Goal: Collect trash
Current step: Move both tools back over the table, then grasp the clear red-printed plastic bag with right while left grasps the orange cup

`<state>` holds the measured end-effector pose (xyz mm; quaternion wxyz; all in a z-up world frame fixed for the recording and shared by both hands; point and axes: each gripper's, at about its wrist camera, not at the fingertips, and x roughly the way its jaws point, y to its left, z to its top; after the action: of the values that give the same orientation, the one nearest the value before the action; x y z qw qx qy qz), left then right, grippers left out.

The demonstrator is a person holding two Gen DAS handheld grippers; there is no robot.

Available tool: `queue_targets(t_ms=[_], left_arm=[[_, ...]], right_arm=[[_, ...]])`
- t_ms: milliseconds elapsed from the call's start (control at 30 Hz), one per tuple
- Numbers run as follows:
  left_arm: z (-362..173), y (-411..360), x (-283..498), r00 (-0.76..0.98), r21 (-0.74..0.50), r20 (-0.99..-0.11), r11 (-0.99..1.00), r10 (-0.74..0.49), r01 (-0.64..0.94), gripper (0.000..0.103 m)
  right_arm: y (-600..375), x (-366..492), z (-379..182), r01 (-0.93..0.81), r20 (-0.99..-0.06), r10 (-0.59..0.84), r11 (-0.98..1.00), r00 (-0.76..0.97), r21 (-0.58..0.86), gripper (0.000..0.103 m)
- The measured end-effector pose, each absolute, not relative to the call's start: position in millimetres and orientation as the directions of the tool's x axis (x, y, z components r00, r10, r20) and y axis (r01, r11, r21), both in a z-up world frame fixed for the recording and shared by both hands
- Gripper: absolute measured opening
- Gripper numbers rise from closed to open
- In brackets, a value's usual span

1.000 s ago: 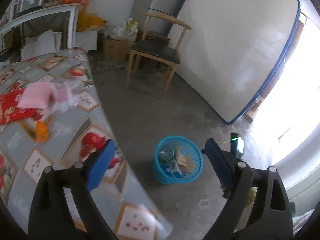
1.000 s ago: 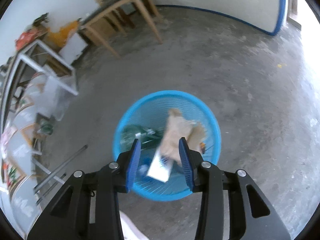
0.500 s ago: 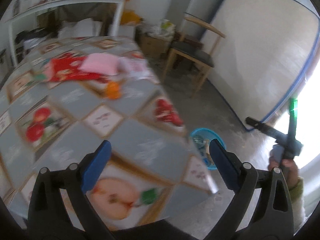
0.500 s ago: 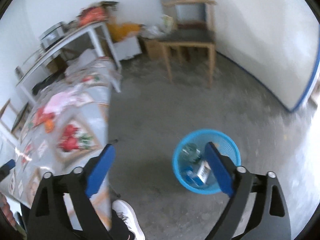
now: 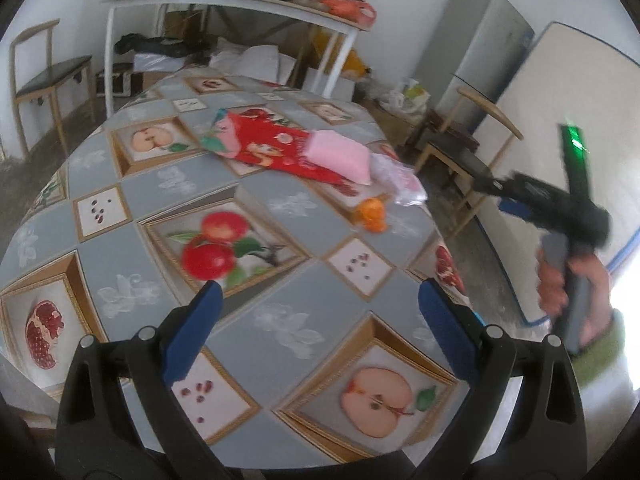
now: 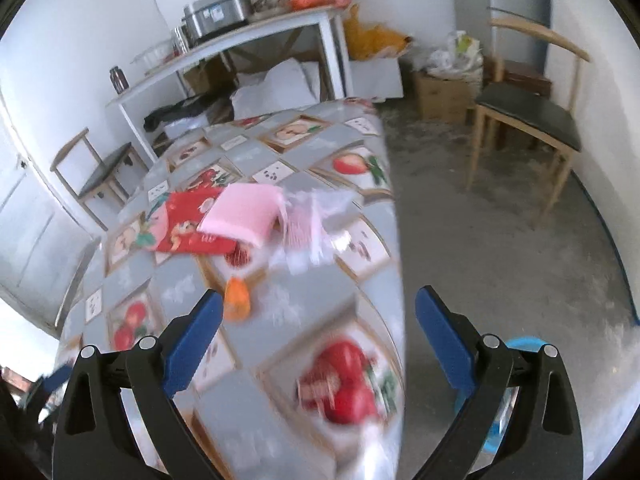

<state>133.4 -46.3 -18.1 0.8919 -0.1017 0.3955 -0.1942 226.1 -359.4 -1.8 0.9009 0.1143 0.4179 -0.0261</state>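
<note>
On the fruit-patterned table (image 5: 280, 280) lie a small orange piece of trash (image 5: 373, 215), a crumpled clear plastic wrapper (image 5: 396, 184), a pink pack (image 5: 338, 156) and a red printed bag (image 5: 264, 140). The same items show in the right wrist view: orange piece (image 6: 237, 299), wrapper (image 6: 308, 224), pink pack (image 6: 244, 214), red bag (image 6: 184, 224). My left gripper (image 5: 320, 336) is open and empty over the table's near end. My right gripper (image 6: 318, 340) is open and empty over the table's right edge; it also shows from the left wrist (image 5: 552, 204). The blue trash basket (image 6: 520, 346) stands on the floor, mostly hidden.
A wooden chair (image 6: 528, 116) stands on the concrete floor right of the table. A white shelf table (image 5: 240, 4) with clutter stands behind. Another chair (image 5: 44, 80) is at the far left. A mattress (image 5: 560, 140) leans on the right wall.
Both grippers have swung up from the blue basket on the floor to face the table. The right gripper dropped the paper and carton into the basket and is now wide open.
</note>
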Motion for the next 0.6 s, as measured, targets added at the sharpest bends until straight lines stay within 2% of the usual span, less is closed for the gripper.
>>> queue_targets(t_ms=[267,367,400,433,600], left_arm=[[-32.9,-38.5,159.1,0.612,-0.323,-0.7,0.928,-0.367,0.187,0.094],[-36.6,-41.9,168.0,0.6,-0.327,-0.703,0.923,-0.382,0.204,0.094],[-36.8,-43.4,170.4,0.597,-0.337,-0.694,0.915,-0.401,0.223,0.094],[-36.3,-45.6,172.6,0.598,-0.341,-0.685,0.908,-0.416,0.242,0.094],[-33.1,-63.5,186.3,0.591,-0.323,-0.66,0.886,-0.464,0.334,0.094]], right_arm=[[-342.2,331.7,-49.6,0.095,-0.846,0.006,0.993,0.534,0.067,0.084],[-341.7,346.5,-71.6,0.089,-0.878,0.012,0.994,0.478,0.062,0.063],[-342.8,346.7,-77.6,0.091,-0.884,0.026,0.993,0.466,0.077,0.05],[-343.9,345.5,-80.2,0.098,-0.884,0.028,0.992,0.467,0.083,0.043],[-352.4,321.2,-74.7,0.114,-0.863,0.066,0.983,0.502,0.142,0.021]])
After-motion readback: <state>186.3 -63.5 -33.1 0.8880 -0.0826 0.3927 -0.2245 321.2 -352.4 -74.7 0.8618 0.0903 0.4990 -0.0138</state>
